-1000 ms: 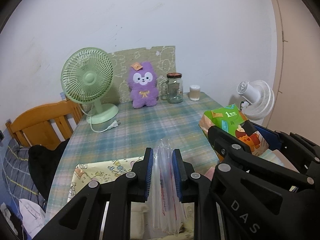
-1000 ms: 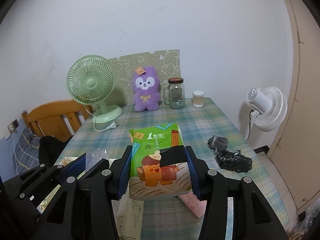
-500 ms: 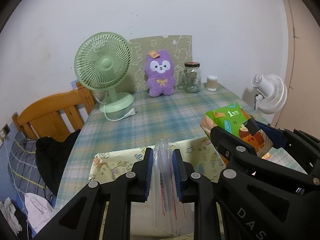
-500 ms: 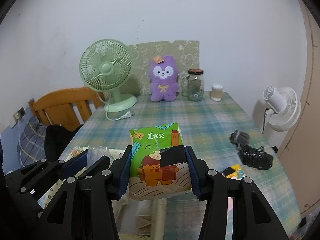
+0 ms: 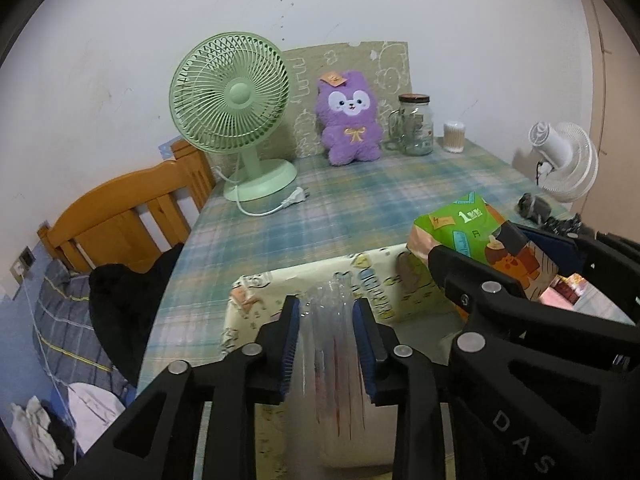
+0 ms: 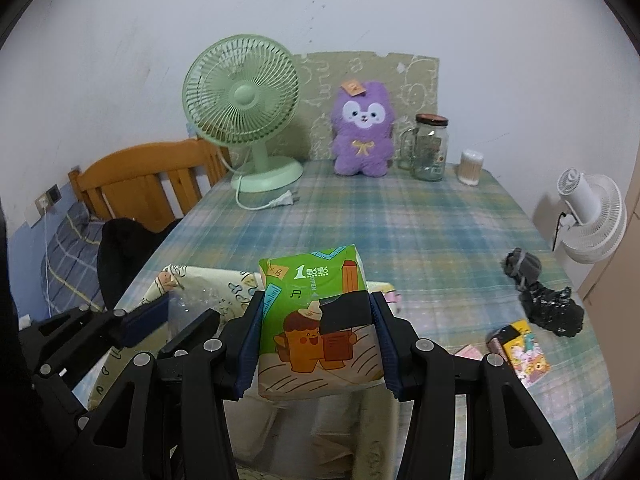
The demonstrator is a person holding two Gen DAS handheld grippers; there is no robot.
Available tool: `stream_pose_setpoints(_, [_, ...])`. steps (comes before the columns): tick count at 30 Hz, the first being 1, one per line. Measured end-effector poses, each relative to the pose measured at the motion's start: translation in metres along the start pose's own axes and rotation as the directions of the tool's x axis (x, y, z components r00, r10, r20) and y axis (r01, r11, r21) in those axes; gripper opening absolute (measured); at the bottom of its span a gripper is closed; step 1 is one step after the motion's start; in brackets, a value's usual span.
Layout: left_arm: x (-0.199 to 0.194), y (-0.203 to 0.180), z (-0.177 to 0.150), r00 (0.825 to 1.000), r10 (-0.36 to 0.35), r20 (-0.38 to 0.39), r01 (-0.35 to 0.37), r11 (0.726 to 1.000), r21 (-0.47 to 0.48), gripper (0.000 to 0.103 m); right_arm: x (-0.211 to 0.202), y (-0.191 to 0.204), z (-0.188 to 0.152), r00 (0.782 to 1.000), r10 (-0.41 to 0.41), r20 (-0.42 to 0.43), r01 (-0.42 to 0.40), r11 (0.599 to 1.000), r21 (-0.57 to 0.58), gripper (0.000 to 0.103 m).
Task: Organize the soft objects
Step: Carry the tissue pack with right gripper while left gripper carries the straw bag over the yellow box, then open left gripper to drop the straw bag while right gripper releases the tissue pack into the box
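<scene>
A clear plastic bag point(image 5: 326, 344) stands between the blue pads of my left gripper point(image 5: 326, 320). The jaws are opening, and the bag still fills the gap and touches both pads. My right gripper point(image 6: 316, 332) is shut on a green tissue pack point(image 6: 312, 280) printed with a cartoon figure. Both grippers hang side by side over a cream fabric box point(image 5: 256, 284) with cartoon prints at the table's near end. In the right wrist view the left gripper point(image 6: 176, 312) shows at the lower left, over the box point(image 6: 180, 276). The left wrist view has the right gripper point(image 5: 504, 256) and tissue pack point(image 5: 460, 220) at its right.
At the table's far end stand a green desk fan point(image 6: 240, 100), a purple plush toy point(image 6: 362, 128), a glass jar point(image 6: 430, 148) and a cotton swab tub point(image 6: 471, 162). Dark cloth lumps point(image 6: 552, 308) and a small colourful pack point(image 6: 520, 348) lie at the right. A wooden chair point(image 5: 120, 216) holding dark clothing stands left.
Both grippers have moved forward and down over the fabric box, so the fan and plush look nearer. The left jaws have widened around the plastic bag. The right grip is unchanged.
</scene>
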State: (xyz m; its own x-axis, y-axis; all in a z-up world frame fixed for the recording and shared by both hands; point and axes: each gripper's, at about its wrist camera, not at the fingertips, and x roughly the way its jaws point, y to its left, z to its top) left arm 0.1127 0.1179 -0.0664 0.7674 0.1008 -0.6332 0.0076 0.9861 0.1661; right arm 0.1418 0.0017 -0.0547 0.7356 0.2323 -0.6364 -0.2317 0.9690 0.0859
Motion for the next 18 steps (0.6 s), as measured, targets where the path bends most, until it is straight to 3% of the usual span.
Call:
stream_pose_setpoints(7, [0.007, 0.012, -0.004, 1.0, 0.016, -0.026, -0.017, 0.999, -0.029, 0.049, 0.014, 0.011, -0.002, 0.999, 0.038, -0.035, -0.038, 0.999, -0.008, 0.054])
stream_pose_setpoints(11, [0.007, 0.015, -0.005, 1.0, 0.004, -0.03, -0.005, 0.999, -0.04, 0.069, 0.02, 0.014, -0.003, 0.996, 0.074, -0.054, -0.074, 0.997, -0.005, 0.056])
stream_pose_setpoints(16, [0.006, 0.015, -0.005, 1.0, -0.003, -0.026, 0.002, 0.999, -0.044, 0.081, 0.02, 0.016, -0.003, 0.995, 0.079, -0.054, -0.08, 0.997, -0.009, 0.065])
stream_pose_setpoints(18, [0.003, 0.013, -0.005, 1.0, -0.007, -0.02, 0.006, 0.999, -0.041, 0.085, 0.019, 0.015, -0.003, 0.996, 0.073, -0.049, -0.073, 0.997, -0.008, 0.076])
